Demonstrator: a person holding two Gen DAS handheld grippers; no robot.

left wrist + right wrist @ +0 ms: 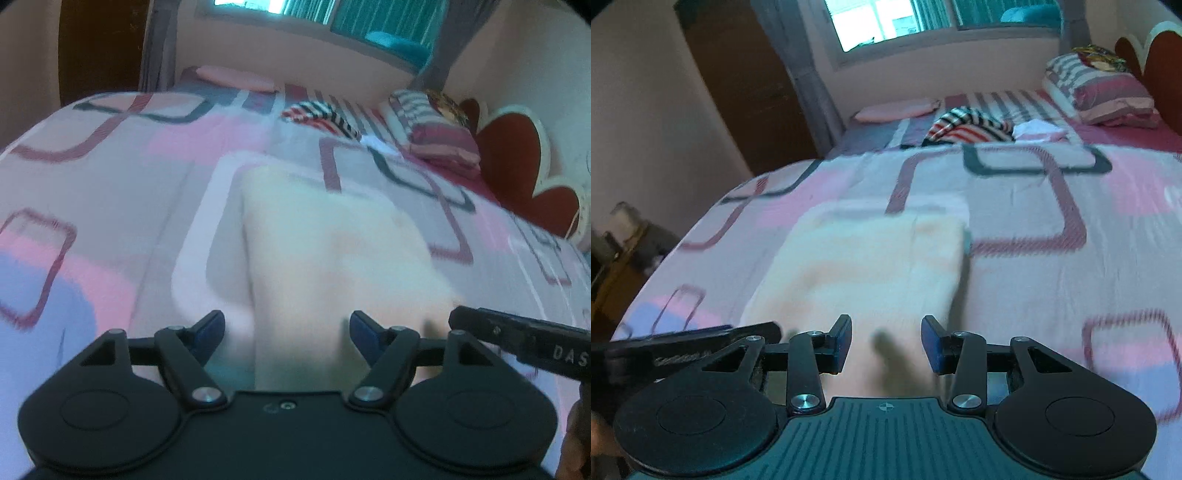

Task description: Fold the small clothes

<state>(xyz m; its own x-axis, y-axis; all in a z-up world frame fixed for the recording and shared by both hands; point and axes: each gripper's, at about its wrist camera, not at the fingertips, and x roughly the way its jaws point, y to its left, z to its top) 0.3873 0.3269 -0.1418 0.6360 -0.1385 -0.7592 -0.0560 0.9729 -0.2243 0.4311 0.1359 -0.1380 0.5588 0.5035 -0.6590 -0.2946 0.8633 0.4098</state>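
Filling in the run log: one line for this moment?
left gripper open | right gripper open | cream cloth flat on bed, ungrasped

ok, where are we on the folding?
Done: the cream cloth lies flat on the bedspread as a neat rectangle, apparently folded. In hand: nothing; left claw and right claw are both open over its near edge. Left: the striped garment and white piece near the pillows look unfolded.
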